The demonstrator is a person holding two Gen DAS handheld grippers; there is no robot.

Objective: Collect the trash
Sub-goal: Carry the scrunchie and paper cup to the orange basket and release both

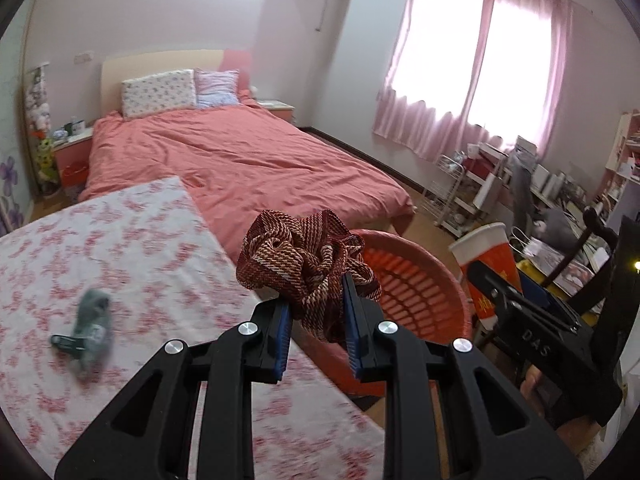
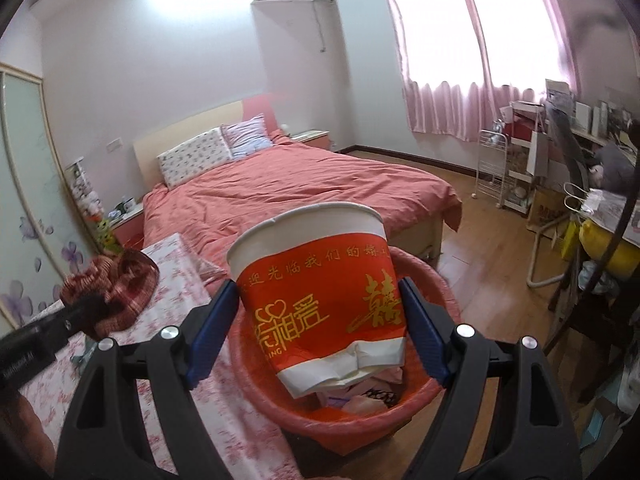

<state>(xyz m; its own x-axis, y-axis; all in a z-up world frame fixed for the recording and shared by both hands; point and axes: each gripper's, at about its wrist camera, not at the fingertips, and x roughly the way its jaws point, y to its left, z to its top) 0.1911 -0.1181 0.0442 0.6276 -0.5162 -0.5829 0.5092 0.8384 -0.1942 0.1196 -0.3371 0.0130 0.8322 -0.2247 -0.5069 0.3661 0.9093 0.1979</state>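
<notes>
My left gripper (image 1: pixel 316 300) is shut on a crumpled red-and-white woven cloth (image 1: pixel 304 256) and holds it above the table edge, beside the red plastic basket (image 1: pixel 416 280). My right gripper (image 2: pixel 320 320) is shut on a red-and-white paper cup (image 2: pixel 316 296) with a dented base, held over the basket (image 2: pixel 344 420), which holds several scraps. The cup also shows in the left wrist view (image 1: pixel 486 264), and the cloth in the right wrist view (image 2: pixel 112 284). A small grey object (image 1: pixel 90 328) lies blurred on the floral tablecloth (image 1: pixel 120 260).
A bed with a coral duvet (image 1: pixel 240 160) stands behind the table. A white wire cart (image 2: pixel 496 168) and a cluttered desk (image 2: pixel 600 200) stand at the right under pink curtains. The basket sits on a wood floor (image 2: pixel 492 240).
</notes>
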